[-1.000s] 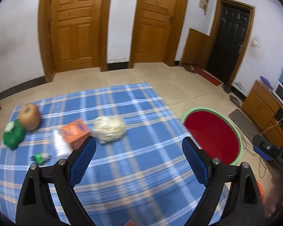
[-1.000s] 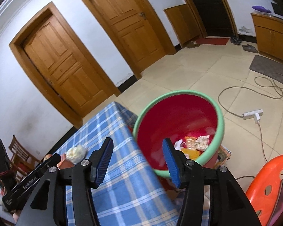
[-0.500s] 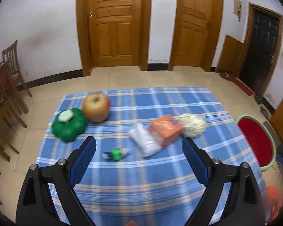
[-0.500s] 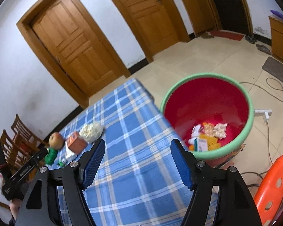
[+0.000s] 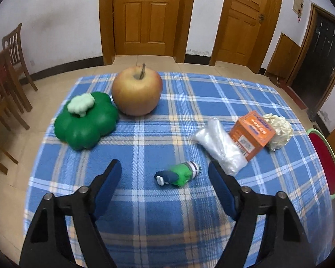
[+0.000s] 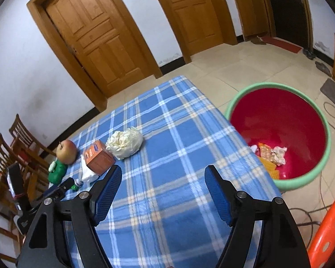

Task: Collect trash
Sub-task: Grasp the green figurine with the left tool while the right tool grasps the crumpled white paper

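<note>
The left gripper (image 5: 163,174) hangs low in its frame over the checked counter (image 5: 145,223), jaws apart and closing, a small green bottle (image 5: 178,174) lying between them untouched. The right gripper (image 6: 163,176) stands apart and empty. Crumpled paper (image 6: 125,143), an orange box (image 6: 98,157) and a plastic bag (image 5: 218,147) lie mid-counter; the red bin (image 6: 279,120) sits right.

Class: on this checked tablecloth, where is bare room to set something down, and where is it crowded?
Free: the wide stretch between the crumpled paper ball and the table edge by the red bin, and the near strip before the small green bottle. Crowded: the far-left cluster of apple, green toy, plastic bag and orange box.
</note>
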{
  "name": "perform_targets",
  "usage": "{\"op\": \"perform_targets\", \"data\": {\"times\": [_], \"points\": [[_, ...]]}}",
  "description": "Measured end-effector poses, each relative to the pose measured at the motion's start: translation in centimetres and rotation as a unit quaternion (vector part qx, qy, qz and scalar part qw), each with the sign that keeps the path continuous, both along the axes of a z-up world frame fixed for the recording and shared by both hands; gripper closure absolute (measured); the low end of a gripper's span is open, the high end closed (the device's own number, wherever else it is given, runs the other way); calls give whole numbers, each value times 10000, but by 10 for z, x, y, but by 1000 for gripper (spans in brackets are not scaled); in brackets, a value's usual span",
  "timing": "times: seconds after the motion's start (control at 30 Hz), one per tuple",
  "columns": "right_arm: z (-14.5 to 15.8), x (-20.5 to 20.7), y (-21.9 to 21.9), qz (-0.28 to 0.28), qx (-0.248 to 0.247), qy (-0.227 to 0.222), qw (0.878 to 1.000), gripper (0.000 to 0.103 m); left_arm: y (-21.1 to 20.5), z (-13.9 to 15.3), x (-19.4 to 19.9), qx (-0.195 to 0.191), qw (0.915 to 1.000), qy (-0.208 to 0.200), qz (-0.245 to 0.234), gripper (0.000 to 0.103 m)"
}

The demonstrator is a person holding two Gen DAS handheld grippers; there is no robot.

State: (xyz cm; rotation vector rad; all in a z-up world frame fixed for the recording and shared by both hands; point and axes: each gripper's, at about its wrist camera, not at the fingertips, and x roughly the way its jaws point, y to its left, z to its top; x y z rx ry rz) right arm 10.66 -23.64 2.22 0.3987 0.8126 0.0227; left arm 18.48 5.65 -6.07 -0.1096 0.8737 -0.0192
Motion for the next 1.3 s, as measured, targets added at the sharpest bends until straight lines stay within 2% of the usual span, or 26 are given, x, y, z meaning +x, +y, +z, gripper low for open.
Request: {"op": "perform_targets", "data": {"times": [0.03, 0.17, 0.27, 0.33, 0.47, 0.77, 0.87, 0.9, 0.93, 0.97, 1.03, 1.17, 1.3], "points": [[-1, 5, 4, 36, -46, 0, 10000, 26, 1, -3, 1, -62, 10000, 23, -11, 33], [-8, 28, 22, 190, -243, 50, 9995, 25, 3, -12, 2, -286, 9996, 30, -59, 37], [-15, 49, 37, 358, -360, 87, 9987, 25, 3, -12, 1, -412, 9991, 11, -132, 45], [-19, 60, 44, 428, -448, 100, 9980, 26, 1, -13, 1, -510, 9984, 23, -238, 55], [-27, 79, 58, 530, -625, 133, 9965, 26, -2, -11, 1, -580, 9975, 12, -392, 68], [-38, 113, 86, 802, -868, 135, 9929, 26, -3, -9, -3, -665, 9970, 54, -396, 71], [-46, 121, 88, 834, -796, 215, 9931, 26, -4, -9, -3, -645, 9971, 54, -397, 71], [-50, 123, 88, 835, -753, 264, 9933, 28, -4, -9, -3, -648, 9971, 53, -396, 71], [-54, 125, 87, 857, -669, 290, 9936, 38, -3, -9, -3, -657, 9971, 52, -391, 72], [-58, 126, 85, 881, -522, 305, 9943, 42, -4, -9, -3, -661, 9971, 52, -385, 72], [-63, 126, 80, 832, -260, 308, 9957, 45, -2, -9, -3, -697, 9969, 49, -368, 74], [-60, 119, 77, 767, -238, 270, 9964, 50, 1, -10, -2, -759, 9964, 43, -363, 77], [-48, 92, 63, 605, -36, 102, 9981, 50, 1, -11, -4, -797, 9960, 12, -394, 80]]}}
